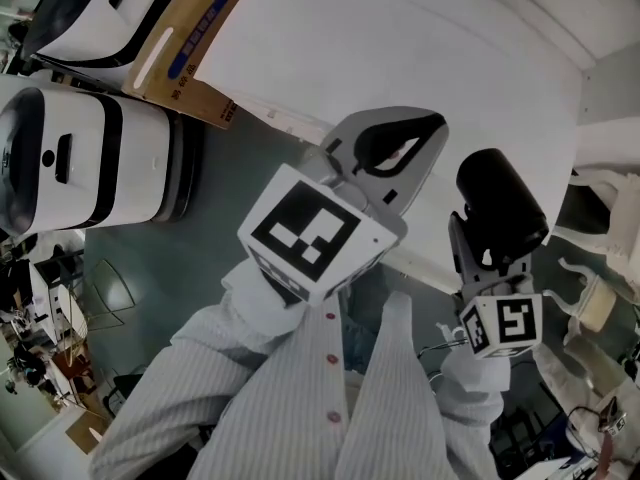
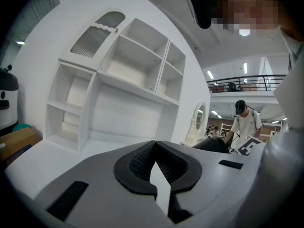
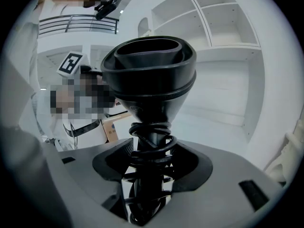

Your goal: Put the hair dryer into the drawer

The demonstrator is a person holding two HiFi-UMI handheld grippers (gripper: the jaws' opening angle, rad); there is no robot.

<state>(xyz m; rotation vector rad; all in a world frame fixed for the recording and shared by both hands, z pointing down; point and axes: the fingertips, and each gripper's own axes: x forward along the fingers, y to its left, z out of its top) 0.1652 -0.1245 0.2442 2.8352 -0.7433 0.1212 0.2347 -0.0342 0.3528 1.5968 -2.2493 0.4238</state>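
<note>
Head view first: the right tongs (image 1: 490,260) are holding the black hair dryer (image 1: 500,203) up in the air, close to the near edge of the white worktop (image 1: 400,48). The left tongs (image 1: 415,138) are hovering just beside it on the left, carrying nothing. A cardboard box (image 1: 195,38) is sitting off to the left of the worktop. No drawer is showing up anywhere in this view.

Left gripper view: the left tongs (image 2: 153,148) are pressed together at the tips with nothing between them. They're facing a white shelf unit (image 2: 118,80) that's standing at the back of the worktop. The hair dryer (image 2: 213,144) is peeking in as a dark lump low on the right.

Right gripper view: the right tongs (image 3: 149,163) are pinching the dryer by its handle, with the coiled cord (image 3: 149,144) wrapped round it right at the grip. The wide nozzle is filling the middle of the picture.

My read is that we're in the carrying step: dryer picked up, not stowed yet. Since no drawer is visible, I'm guessing the next move is finding it. The free left tongs could pull it open, then the dryer goes down inside without the cord snagging.
</note>
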